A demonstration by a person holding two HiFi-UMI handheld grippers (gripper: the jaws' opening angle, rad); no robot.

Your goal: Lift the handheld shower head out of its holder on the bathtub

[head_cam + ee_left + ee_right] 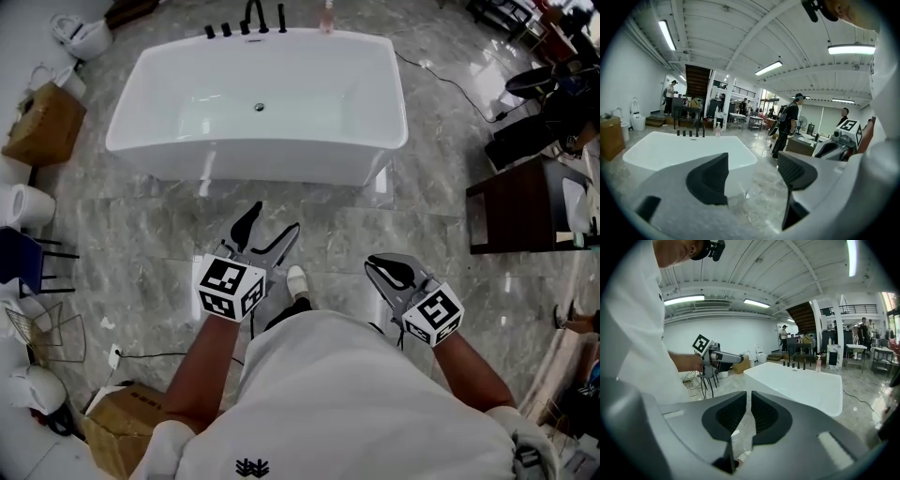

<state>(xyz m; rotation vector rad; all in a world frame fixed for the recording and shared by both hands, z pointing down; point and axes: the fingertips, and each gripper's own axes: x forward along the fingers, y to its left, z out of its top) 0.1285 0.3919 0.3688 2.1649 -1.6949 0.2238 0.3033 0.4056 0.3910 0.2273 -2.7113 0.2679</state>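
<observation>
Brightly and evenly lit from long ceiling tubes (852,48). Pale glare streaks on the glossy floor (309,230), strongest past the right edge of the white bathtub (281,161). Only faint, soft shadow beneath it. Strong fisheye bending and black corners in both gripper views; near foreground soft, distance hazy.

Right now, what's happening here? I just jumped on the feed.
A person stands on the stone floor short of a white bathtub, with a gripper in each hand. The left gripper is open and empty. The right gripper is shut with nothing in it. Both point toward the tub. The black tap fittings on its far rim are untouched, so lifting has not begun.
</observation>
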